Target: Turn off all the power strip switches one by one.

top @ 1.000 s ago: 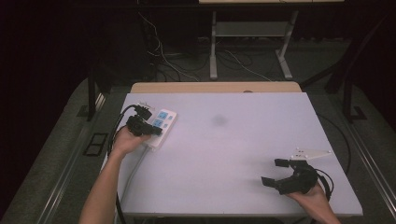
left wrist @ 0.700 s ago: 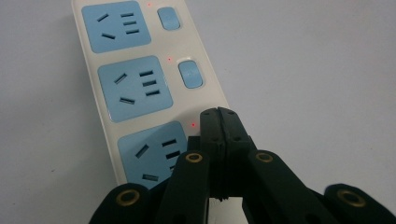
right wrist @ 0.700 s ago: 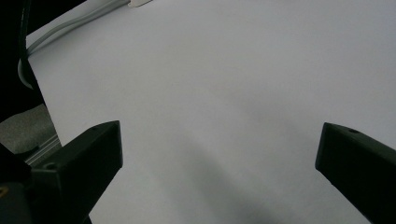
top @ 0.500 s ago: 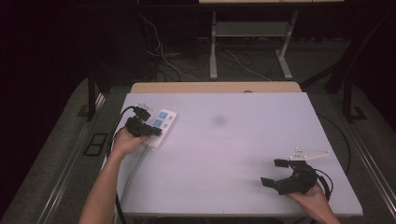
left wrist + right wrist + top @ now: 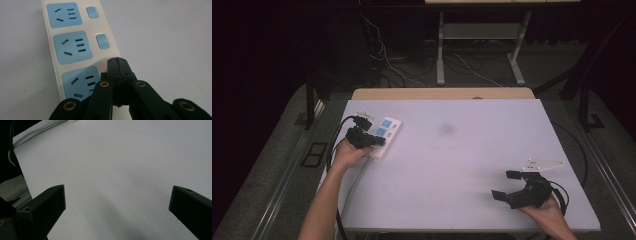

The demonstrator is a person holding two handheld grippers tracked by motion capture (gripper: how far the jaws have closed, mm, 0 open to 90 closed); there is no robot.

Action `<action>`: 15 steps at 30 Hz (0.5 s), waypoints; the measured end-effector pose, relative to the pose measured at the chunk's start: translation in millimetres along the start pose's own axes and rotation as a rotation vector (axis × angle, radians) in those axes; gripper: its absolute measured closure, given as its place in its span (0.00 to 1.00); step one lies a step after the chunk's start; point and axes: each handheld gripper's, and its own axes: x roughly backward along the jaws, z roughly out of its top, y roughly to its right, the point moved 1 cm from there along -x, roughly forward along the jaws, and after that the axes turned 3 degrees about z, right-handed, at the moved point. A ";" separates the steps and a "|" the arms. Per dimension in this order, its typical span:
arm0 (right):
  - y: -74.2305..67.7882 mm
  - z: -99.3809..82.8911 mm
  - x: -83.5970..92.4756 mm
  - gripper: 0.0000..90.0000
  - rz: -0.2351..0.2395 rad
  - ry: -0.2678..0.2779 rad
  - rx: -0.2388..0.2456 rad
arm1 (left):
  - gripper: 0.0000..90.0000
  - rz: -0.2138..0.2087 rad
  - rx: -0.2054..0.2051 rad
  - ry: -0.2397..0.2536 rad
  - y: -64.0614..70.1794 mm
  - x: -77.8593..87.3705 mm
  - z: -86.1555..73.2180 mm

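Resting at the left edge of the white tabletop (image 5: 452,165), left of centre in the high view: a cream power strip (image 5: 383,136) with 3 blue sockets, red indicator lights beside its switches. Pressed onto its near end, at the third switch: the left gripper (image 5: 117,65), jaws shut together, nothing between them. Low at the lower right of the high view, over bare tabletop: the right gripper (image 5: 506,185), jaws spread wide apart, holding nothing, well apart from the strip.
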 end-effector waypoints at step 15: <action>1.0 0.7 1.2 0.01 -0.004 0.010 0.001 | 1.00 0.037 -0.019 0.013 5.2 -0.3 -1.7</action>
